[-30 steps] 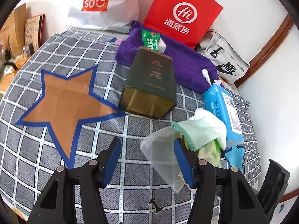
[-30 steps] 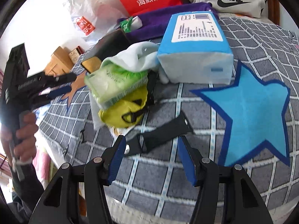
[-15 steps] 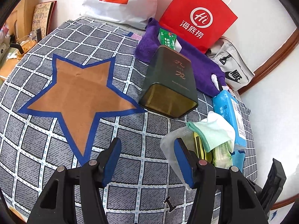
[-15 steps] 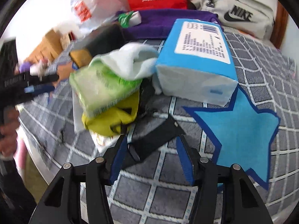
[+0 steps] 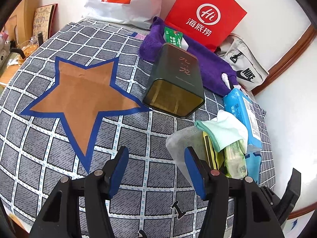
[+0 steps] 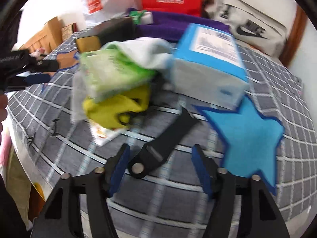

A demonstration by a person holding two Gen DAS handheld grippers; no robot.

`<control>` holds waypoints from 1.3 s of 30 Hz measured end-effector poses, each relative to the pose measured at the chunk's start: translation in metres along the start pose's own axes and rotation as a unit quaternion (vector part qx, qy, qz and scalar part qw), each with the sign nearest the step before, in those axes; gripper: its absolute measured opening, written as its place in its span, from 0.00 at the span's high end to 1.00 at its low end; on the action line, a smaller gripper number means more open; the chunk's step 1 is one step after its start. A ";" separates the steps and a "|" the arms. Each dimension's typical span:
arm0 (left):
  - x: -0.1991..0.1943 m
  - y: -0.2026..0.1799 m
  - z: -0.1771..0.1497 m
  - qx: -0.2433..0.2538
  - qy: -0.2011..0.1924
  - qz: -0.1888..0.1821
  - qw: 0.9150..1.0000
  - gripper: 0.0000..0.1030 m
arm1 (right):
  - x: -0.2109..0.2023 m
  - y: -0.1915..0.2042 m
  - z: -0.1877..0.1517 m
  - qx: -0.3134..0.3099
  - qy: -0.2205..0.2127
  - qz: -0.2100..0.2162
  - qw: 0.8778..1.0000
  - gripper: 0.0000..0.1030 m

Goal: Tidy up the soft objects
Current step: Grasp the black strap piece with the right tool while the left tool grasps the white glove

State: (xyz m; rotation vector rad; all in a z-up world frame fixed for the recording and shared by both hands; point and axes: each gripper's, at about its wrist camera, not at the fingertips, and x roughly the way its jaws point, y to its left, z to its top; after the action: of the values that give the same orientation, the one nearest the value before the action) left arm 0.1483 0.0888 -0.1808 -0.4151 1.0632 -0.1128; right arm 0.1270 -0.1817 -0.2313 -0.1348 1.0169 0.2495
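Note:
My left gripper (image 5: 156,150) stands open over the checked cloth (image 5: 49,168), with nothing between its fingers. To its right lies a pile of soft things: a mint cloth (image 5: 218,130), a green tissue pack (image 5: 235,158) and a blue tissue pack (image 5: 243,111). The right wrist view is blurred. There my right gripper (image 6: 160,148) hangs over a black strap (image 6: 174,130), whose end lies between the opening jaws, untouched by the pads. Behind the strap sit a yellow pouch (image 6: 118,105), the green tissue pack (image 6: 111,73) and the blue tissue pack (image 6: 210,63).
A brown star (image 5: 83,95) marks the cloth on the left and a blue star (image 6: 247,134) on the right. A dark green tin (image 5: 176,83) lies on its side before a purple towel (image 5: 210,67). Red, white and grey bags line the wall.
The left view has swung so the brown star sits more centrally. The right gripper has rolled, and the strap's end now lies further in between its fingers.

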 end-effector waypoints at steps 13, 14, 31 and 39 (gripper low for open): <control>0.011 -0.012 -0.008 0.014 0.015 0.002 1.000 0.45 | 0.003 -0.029 0.006 0.065 -0.040 -0.011 0.997 0.59; 0.011 -0.012 -0.008 0.015 0.014 0.003 1.000 0.45 | 0.004 -0.025 0.007 0.053 -0.047 -0.028 0.997 0.67; 0.000 -0.036 -0.010 0.058 -0.001 -0.028 0.998 0.45 | 0.006 -0.030 0.009 0.045 -0.067 -0.012 0.997 0.80; 0.012 -0.097 0.002 0.121 0.002 -0.046 0.992 0.44 | -0.010 -0.047 0.004 0.070 -0.067 0.012 0.995 0.80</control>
State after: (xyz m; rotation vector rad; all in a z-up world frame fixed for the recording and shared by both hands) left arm 0.1666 -0.0028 -0.1528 -0.2448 1.0200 -0.3222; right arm 0.1379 -0.2275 -0.2210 0.0210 0.8991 0.2047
